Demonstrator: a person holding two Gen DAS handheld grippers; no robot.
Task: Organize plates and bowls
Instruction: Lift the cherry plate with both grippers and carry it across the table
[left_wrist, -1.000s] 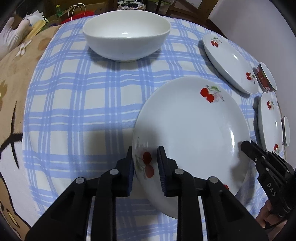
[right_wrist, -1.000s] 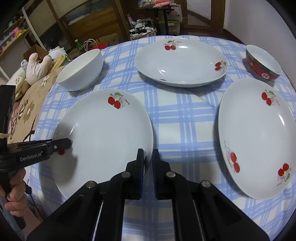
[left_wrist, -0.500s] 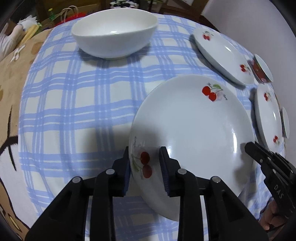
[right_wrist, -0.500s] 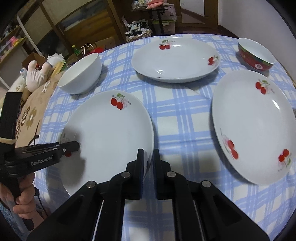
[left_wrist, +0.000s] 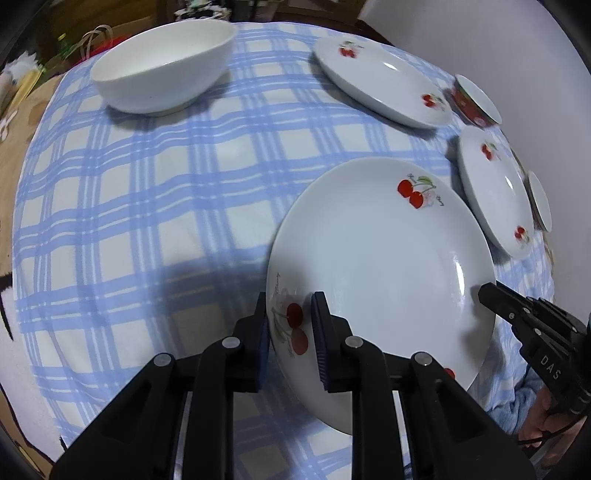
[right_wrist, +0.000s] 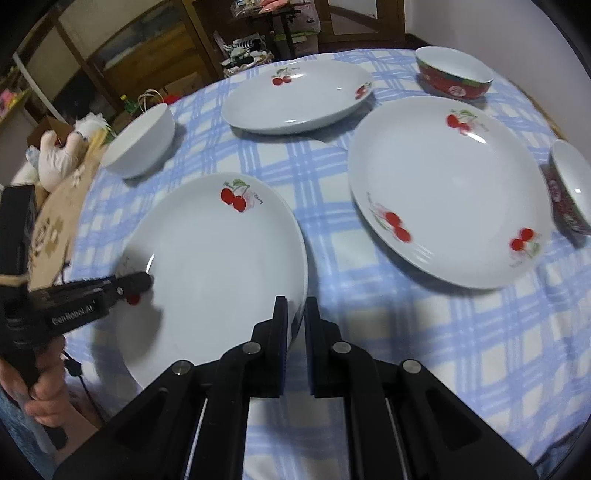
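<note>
A white plate with red cherries (left_wrist: 380, 258) (right_wrist: 214, 258) is held between both grippers, slightly tilted and casting a shadow on the cloth. My left gripper (left_wrist: 289, 306) has the plate's near-left rim between its pads; its jaws are closing and the pads press on that rim. In the right wrist view the left gripper (right_wrist: 144, 282) sits on the plate's left edge. My right gripper (right_wrist: 295, 306) is shut on the opposite rim, and its tip shows as the right gripper (left_wrist: 487, 295) in the left wrist view.
A blue checked tablecloth (left_wrist: 147, 221) covers the round table. On it stand a white bowl (right_wrist: 142, 144), a far cherry plate (right_wrist: 295, 96), a near cherry plate (right_wrist: 443, 188), a red bowl (right_wrist: 454, 75) and another bowl (right_wrist: 570, 192) at the right edge. A hand (right_wrist: 40, 398) grips the left tool.
Both grippers have carried the plate to the right, closer to the near cherry plate. The white bowl has slid toward the left of both views.
</note>
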